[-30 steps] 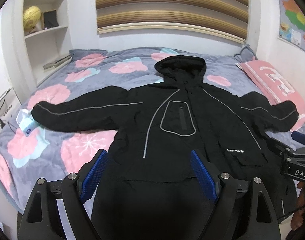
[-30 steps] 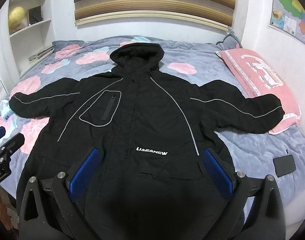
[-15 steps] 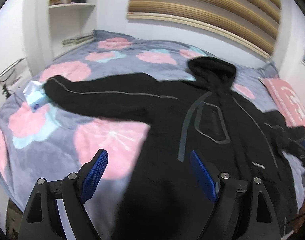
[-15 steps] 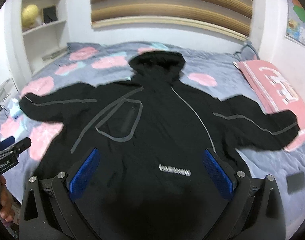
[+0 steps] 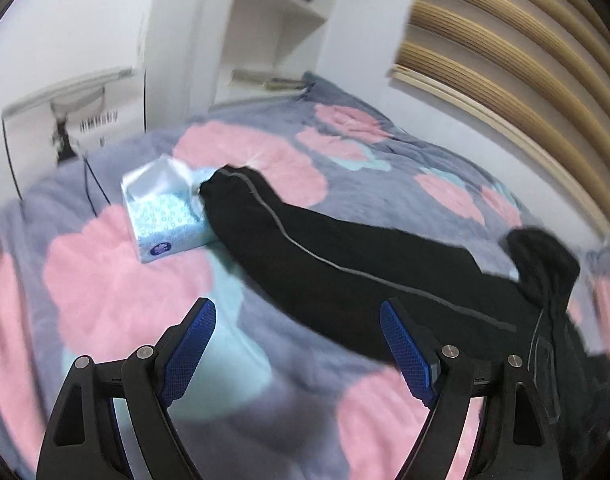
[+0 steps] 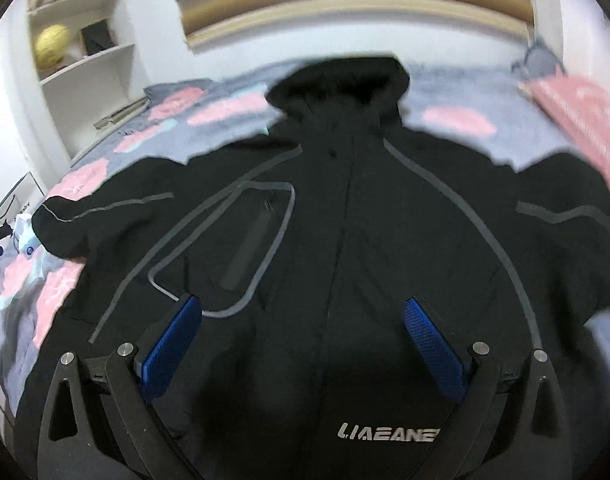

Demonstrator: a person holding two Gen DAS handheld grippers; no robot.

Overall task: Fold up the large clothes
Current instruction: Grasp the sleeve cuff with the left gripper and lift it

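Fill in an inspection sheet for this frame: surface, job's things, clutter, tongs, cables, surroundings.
Surface: bed with grey quilt, pink flower print.
Job's things: black hooded jacket spread flat, front up, sleeves out; left sleeve cuff touches the tissue pack.
Clutter: tissue pack; pink pillow.
Tongs: left tongs open, above the quilt; right tongs open, above the jacket's chest; neither holds anything.
Cables: dark cord on the quilt.
Surroundings: white shelves, striped blind.

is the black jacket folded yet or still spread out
Spread out. The jacket lies flat on the bed, front up, its sleeve stretched straight out to the tissue pack; nothing is folded over.
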